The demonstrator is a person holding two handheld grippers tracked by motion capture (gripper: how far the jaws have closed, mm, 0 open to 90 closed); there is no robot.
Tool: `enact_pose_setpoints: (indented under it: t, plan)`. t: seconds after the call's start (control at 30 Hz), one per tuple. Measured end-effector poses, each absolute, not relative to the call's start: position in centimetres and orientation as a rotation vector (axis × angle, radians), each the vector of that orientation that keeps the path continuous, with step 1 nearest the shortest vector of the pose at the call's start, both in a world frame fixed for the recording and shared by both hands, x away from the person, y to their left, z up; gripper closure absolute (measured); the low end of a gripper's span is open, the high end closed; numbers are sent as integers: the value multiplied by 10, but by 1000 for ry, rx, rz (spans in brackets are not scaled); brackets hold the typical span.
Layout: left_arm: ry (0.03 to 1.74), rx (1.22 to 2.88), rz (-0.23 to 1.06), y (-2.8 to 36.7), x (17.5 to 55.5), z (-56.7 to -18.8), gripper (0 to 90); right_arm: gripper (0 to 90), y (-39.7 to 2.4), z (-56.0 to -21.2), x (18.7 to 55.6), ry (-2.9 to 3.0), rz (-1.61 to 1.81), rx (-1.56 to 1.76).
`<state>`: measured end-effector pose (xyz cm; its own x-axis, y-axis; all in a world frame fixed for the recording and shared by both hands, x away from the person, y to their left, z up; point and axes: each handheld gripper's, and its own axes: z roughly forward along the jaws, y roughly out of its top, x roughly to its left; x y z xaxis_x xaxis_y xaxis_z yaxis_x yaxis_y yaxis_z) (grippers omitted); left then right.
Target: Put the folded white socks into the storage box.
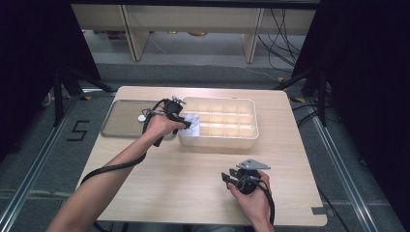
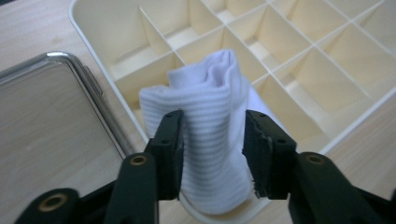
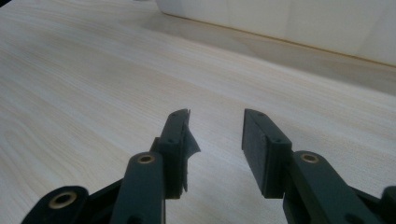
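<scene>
Where the cream plastic divided organiser tray [image 1: 218,123] sits at the far middle of the pale wooden table [image 1: 183,183], the left gripper [image 1: 186,122] hovers at its near left corner. A folded white ribbed cloth [image 2: 210,126] stands partly upright in that near left corner compartment, its lower fold bulging over the tray's rim toward the camera. In the left gripper view the two black jaws flank the cloth: the left one lies against the fabric, while a thin gap shows beside the right one, so the cloth is between the jaws but looks released rather than squeezed. Just left of the organiser lies a flat rectangular clear tray with a metallic rim [image 1: 126,119], with a small white round thing [image 1: 141,117] on its right part, too small to identify.

Nearer the person, well apart from the organiser, the right gripper [image 1: 227,178] rests low over bare table at the near right. Its jaws stand parted with nothing between them, and the left pad's lining is torn and curls loose at its tip.
</scene>
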<state>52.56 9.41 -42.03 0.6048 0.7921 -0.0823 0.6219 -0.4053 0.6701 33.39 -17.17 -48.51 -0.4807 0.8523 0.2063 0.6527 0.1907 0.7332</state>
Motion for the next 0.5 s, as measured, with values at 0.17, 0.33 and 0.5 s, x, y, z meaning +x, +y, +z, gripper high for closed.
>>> enact_pose_setpoints:
  t: [0.17,0.33,0.5]
  plan:
    - [1116,2157,334,90,530,-419,525,618,-172,-484,333,2212,1157,1456]
    - [1134,2165,336,86,537,-416,523,617,-175,-485,336,2217,1164,1402]
    - [1139,2160,349,82,541,-412,508,616,-175,-485,336,2217,1166,1403]
